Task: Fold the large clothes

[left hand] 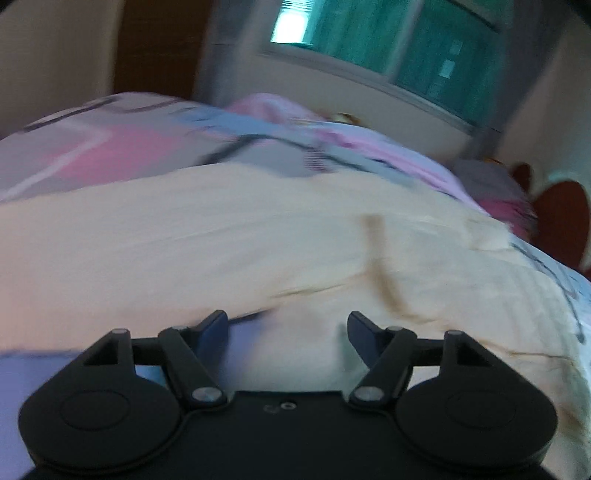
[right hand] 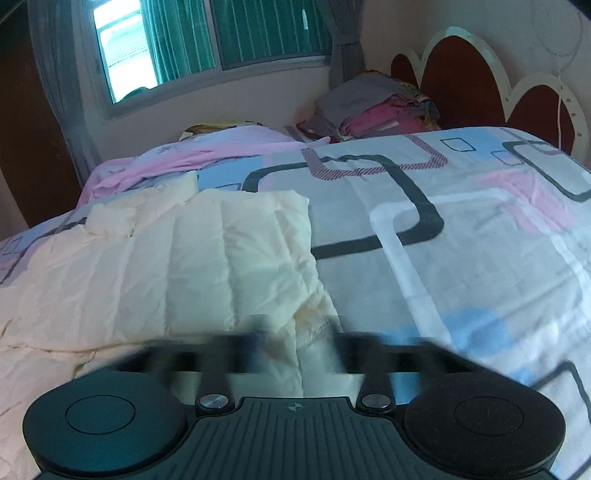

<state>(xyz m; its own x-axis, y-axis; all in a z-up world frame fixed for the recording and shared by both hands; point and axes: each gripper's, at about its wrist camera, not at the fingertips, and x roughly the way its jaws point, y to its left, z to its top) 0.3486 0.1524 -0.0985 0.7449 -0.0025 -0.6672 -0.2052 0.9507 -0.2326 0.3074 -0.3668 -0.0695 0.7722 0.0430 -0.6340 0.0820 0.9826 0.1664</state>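
Cream garment (right hand: 177, 266) lies spread flat on the bed (right hand: 461, 229), over the patterned sheet; quilted channels run lengthwise, and one folded or sleeve-like panel ends in a squared edge toward the far side. Flat layout on a broad soft surface presumably serves the fold: fabric can be dragged and doubled without bunching. Left gripper (left hand: 288, 325) hovers low at the near hem, jaws spread wide with nothing between them; a patch of sheet shows in the gap, so it sits at the cloth's edge, probably lined up for a pinch. A brownish streak (left hand: 380, 266) crosses the cream fabric ahead of it, stain or seam, uncertain given the blur. Right gripper (right hand: 299, 343) sits at the garment's near right edge where a stitched hem bunches up; its fingers are motion-smeared, so I cannot tell whether they are parted or clamped, though cloth appears to lie between them. Both tools at the same near edge suggests a two-corner lift. Stack of folded clothes (right hand: 373, 107) rests at the far corner by the headboard (right hand: 458, 77), likely the finished pile, kept out of the working area. Window (right hand: 229, 33) beyond. No brand, label or legible writing seen on garment, sheet or grippers.
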